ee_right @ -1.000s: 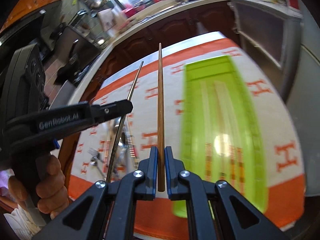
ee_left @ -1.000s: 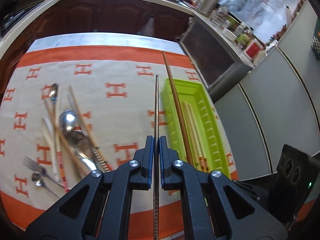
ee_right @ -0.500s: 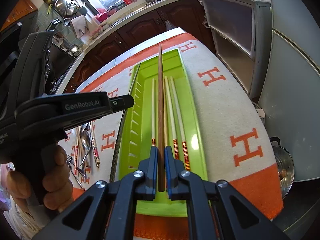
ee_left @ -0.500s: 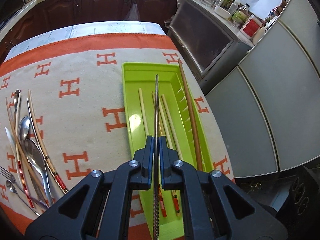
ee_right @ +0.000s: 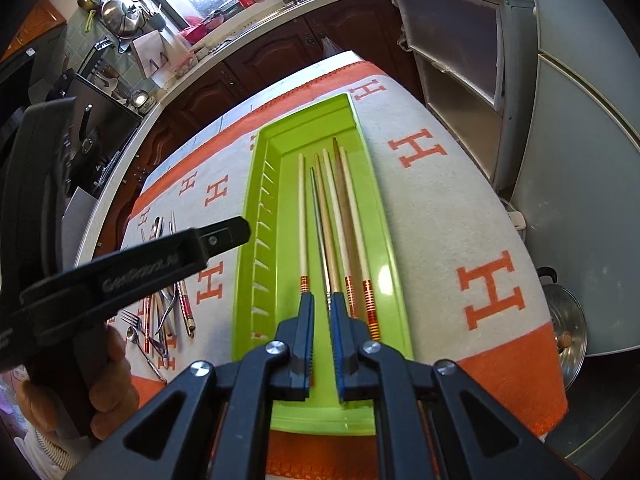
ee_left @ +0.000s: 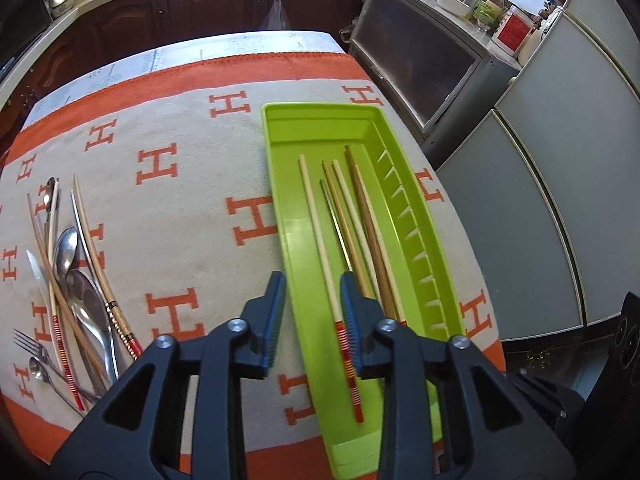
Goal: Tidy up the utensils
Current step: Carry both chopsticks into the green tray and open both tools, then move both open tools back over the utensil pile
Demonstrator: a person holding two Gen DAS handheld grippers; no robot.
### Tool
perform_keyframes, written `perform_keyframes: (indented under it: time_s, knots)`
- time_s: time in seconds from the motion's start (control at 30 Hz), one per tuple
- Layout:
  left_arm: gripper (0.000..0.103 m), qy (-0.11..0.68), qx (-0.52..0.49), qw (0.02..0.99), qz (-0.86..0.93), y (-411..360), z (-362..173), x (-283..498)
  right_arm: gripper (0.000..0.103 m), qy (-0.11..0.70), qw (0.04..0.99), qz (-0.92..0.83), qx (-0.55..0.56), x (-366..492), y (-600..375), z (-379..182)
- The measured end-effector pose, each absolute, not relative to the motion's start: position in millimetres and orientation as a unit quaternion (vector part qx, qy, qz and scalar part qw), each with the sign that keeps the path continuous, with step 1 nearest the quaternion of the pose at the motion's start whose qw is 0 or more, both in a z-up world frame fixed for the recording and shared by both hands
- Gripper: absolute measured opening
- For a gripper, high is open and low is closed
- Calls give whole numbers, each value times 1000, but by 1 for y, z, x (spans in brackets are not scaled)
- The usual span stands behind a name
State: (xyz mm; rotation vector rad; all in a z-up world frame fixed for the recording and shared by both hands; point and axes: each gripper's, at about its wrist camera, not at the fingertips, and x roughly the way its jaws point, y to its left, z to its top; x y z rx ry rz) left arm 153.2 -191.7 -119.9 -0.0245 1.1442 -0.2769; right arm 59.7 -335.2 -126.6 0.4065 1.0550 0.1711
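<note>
A lime-green tray (ee_left: pixel 276 184) (ee_right: pixel 248 216) lies on the orange-and-cream cloth and holds several chopsticks. Among them are a thin metal chopstick (ee_left: pixel 334 224) (ee_right: pixel 320 224) and a dark brown wooden chopstick (ee_left: pixel 366 220) (ee_right: pixel 341 192). My left gripper (ee_left: pixel 312 316) hovers over the tray's near left rim. Its jaws are opening and grip nothing; a cream chopstick with red bands lies below them. My right gripper (ee_right: pixel 322 328) hangs over the tray's near end, its jaws slightly apart and empty. A heap of spoons, forks and chopsticks (ee_left: pixel 72 280) (ee_right: pixel 160 300) lies on the cloth to the left.
A hand (ee_right: pixel 108 360) holds the left gripper's handle at the left of the right wrist view. Grey cabinets (ee_left: pixel 560 200) stand close beyond the table's right edge, with a steel pot lid (ee_right: pixel 560 308) below. Dark wooden counters run behind the table.
Both grippers moved right over the tray and came lower. The left let go of the metal chopstick and the right let go of the brown one; both now lie in the tray.
</note>
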Motion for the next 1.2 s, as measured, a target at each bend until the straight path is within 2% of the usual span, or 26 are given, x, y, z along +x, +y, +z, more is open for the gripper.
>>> perform_keyframes:
  time_s: [0.2, 0.4, 1.2]
  knots:
    - [43, 521, -7, 846, -115, -166, -106, 134, 8, 502, 841, 81, 184, 54, -327, -124]
    - [48, 521, -6, 847, -104, -136, -100, 109, 8, 503, 842, 86, 175, 47, -316, -120]
    - [53, 505, -52, 862, 20, 26, -96, 49, 8, 510, 840, 162, 93, 47, -210, -102]
